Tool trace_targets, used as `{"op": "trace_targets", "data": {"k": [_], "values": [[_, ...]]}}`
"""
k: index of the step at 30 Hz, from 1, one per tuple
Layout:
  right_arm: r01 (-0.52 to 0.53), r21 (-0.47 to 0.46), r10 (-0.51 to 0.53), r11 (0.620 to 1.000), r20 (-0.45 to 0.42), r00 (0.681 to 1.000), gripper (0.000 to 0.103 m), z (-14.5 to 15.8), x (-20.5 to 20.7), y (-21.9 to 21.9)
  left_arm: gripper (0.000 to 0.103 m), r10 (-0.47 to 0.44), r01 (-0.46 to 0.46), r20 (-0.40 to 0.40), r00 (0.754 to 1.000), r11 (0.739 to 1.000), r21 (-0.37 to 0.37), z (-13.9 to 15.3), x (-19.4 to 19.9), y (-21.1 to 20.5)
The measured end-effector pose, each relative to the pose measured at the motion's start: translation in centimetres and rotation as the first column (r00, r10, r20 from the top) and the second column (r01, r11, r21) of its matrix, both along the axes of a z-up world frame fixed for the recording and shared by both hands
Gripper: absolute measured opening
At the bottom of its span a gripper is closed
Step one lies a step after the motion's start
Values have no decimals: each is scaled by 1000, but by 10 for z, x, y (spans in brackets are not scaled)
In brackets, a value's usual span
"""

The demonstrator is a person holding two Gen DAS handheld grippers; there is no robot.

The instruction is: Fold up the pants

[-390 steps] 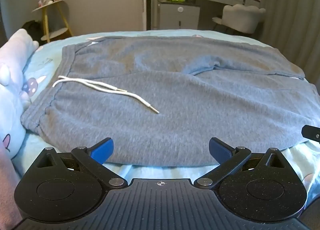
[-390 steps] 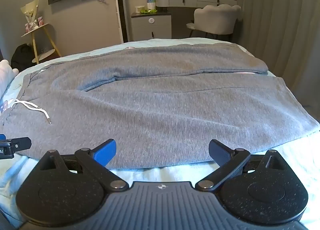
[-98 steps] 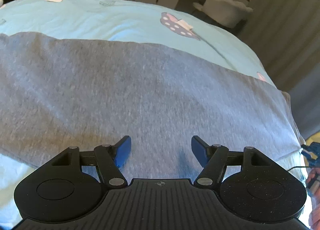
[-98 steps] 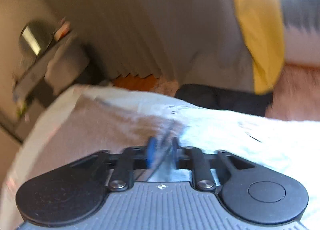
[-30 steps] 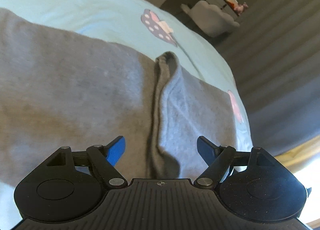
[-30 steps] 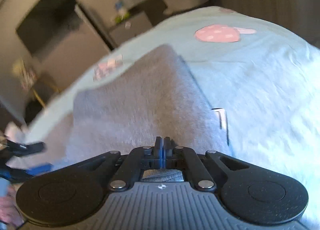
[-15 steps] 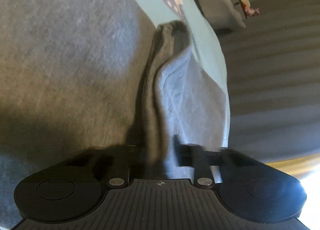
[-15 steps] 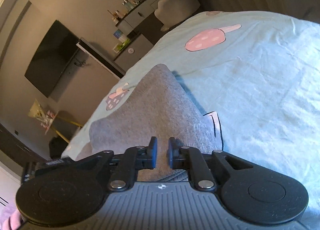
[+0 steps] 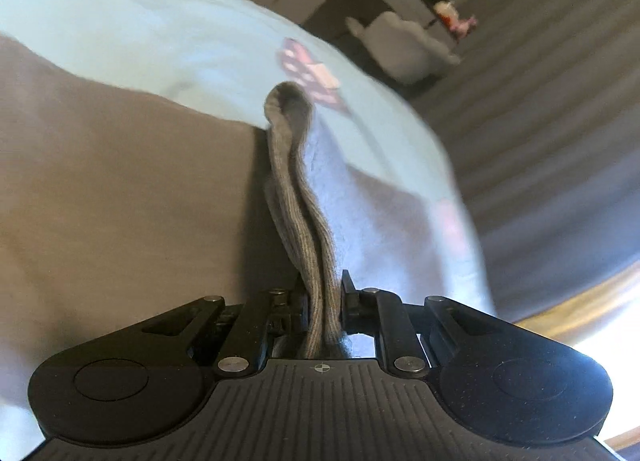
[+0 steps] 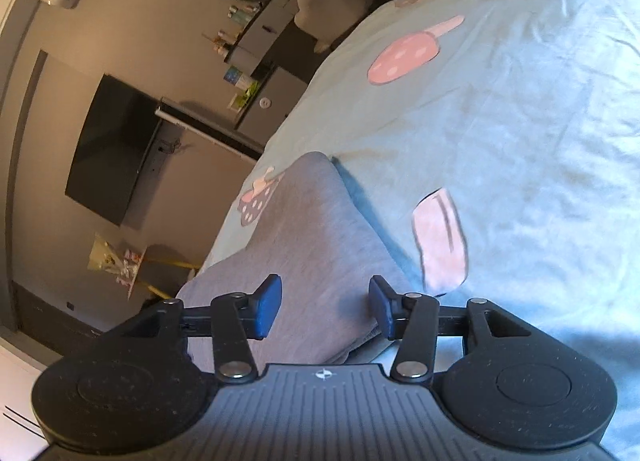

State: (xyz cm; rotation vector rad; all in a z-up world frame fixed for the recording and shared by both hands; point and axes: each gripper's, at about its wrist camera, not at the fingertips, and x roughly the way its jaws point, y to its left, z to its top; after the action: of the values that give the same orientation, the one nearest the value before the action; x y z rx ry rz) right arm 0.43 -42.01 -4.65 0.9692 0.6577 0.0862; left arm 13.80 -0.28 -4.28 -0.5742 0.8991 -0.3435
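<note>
While our left gripper (image 9: 323,297) pinches a raised fold of the grey knit pants (image 9: 120,197) between nearly closed jaws, our right gripper (image 10: 325,307) hangs wide open, empty, pants (image 10: 316,245) lying between its jaws on the pale blue bedsheet (image 10: 520,133).

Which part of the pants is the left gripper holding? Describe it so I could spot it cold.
Start at the light blue bed sheet and find the grey pants spread across it. At their near edge a narrow ridge of cloth stands up, clamped in the left gripper. Unlike the flat fabric around it, it is doubled and raised.
</note>
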Motion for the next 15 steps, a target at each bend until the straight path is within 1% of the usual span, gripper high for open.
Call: {"op": "trace_targets", "data": {"k": [1, 3, 4, 5, 6, 7, 8, 10, 11, 13, 15], "values": [[-10, -13, 10, 1000, -6, 1000, 48, 1, 2, 4, 21, 4, -4, -14, 1000, 1000, 29, -5, -4, 5], [-20, -37, 20, 999, -12, 1000, 47, 2, 7, 12, 20, 29, -26, -64, 998, 998, 55, -19, -9, 14], [-28, -43, 28, 999, -9, 1000, 46, 3, 10, 16, 23, 33, -28, -85, 996, 998, 60, -24, -11, 18], [-36, -48, 36, 998, -7, 999, 41, 6, 12, 18, 25, 42, -36, -98, 994, 998, 58, -26, -12, 21], [-41, -60, 41, 997, -1, 999, 37, 8, 14, 22, 26, 59, -55, -94, 994, 997, 45, -25, -12, 24], [-52, -83, 53, 995, 3, 999, 35, 12, 18, 26, 29, 70, -68, -80, 994, 997, 26, -23, -11, 27], [-64, -111, 65, 992, 4, 998, 35, 14, 21, 29, 37, 81, -80, -66, 995, 997, 11, -19, -9, 27], [-81, -183, 82, 980, -1, 997, 35, 19, 30, 38, 49, 101, -101, -30, 994, 995, -3, -8, -2, 27], [-89, -211, 89, 973, -10, 996, 35, 19, 35, 42, 52, 101, -101, -11, 995, 995, -9, -3, 5, 24], [-98, -273, 96, 957, -23, 995, 35, 17, 47, 50, 58, 90, -90, -3, 996, 996, -13, 3, 24, 17], [-111, -331, 105, 937, -36, 994, 35, 12, 55, 59, 58, 82, -82, -12, 997, 997, 10, 2, 40, 7]]}}
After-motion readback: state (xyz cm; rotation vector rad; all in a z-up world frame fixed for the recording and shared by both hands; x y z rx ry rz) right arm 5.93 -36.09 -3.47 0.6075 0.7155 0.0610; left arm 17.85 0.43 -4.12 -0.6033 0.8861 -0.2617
